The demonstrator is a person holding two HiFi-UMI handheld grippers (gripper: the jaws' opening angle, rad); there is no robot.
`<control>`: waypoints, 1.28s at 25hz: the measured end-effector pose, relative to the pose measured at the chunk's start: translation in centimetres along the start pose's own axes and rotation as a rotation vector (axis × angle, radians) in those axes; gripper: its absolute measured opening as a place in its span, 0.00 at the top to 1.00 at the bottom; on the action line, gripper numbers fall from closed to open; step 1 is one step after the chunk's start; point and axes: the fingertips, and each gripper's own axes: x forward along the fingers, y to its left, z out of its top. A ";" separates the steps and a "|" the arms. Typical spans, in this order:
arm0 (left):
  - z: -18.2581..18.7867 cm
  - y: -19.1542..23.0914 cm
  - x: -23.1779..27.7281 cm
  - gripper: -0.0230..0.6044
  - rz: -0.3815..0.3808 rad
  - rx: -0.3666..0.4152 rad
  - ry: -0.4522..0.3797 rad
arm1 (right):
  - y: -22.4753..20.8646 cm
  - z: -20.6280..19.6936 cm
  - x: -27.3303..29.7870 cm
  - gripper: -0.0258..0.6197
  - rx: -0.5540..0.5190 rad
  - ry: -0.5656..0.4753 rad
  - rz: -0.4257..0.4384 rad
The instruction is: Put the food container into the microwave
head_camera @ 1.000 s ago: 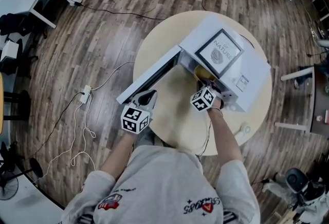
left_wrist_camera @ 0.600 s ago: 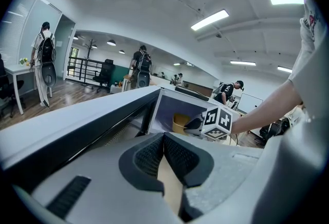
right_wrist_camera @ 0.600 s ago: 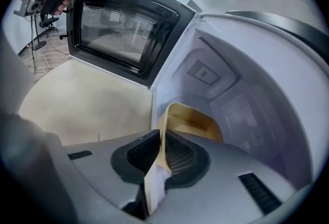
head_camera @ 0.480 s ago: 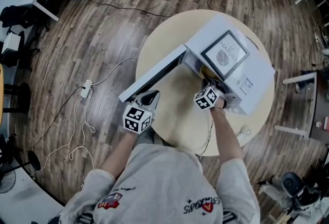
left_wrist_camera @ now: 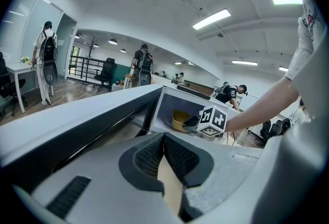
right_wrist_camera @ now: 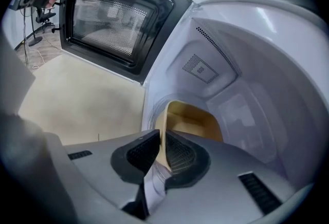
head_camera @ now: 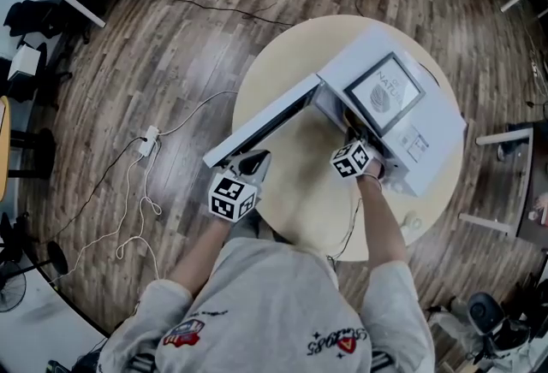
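The right gripper (right_wrist_camera: 162, 143) is clamped on the near rim of the container (right_wrist_camera: 191, 119), which sits just inside the mouth of the microwave (head_camera: 428, 119), low in the cavity. The left gripper (left_wrist_camera: 163, 138) has its jaws together on nothing and hangs by the outer end of the microwave's open door (head_camera: 261, 123).

The likeliest slip, I judge: the container is pinched by one wall only, so if it is let go before its base lies flat on the microwave floor, it may rock or tip. A pad catching the rim on the way out could drag it back toward the opening. The gripper body is close to the microwave's frame (a knock there would jolt the load). The door, left free, might swing in on the right forearm.

The container's base, and whether it touches the floor, is hidden behind the right gripper's own body. Its contents cannot be made out. From the head view the microwave's top covers the container entirely.
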 end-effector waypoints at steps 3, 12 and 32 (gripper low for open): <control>0.0 0.1 -0.1 0.96 0.000 -0.002 0.001 | -0.2 0.1 0.1 0.89 0.004 -0.004 -0.014; 0.0 0.2 -0.4 0.96 0.000 0.005 0.009 | -0.7 -0.3 0.7 0.89 0.041 0.005 -0.042; 1.3 -1.9 0.6 0.96 -0.125 0.039 0.003 | 0.5 0.1 -5.0 0.90 0.186 -0.078 -0.071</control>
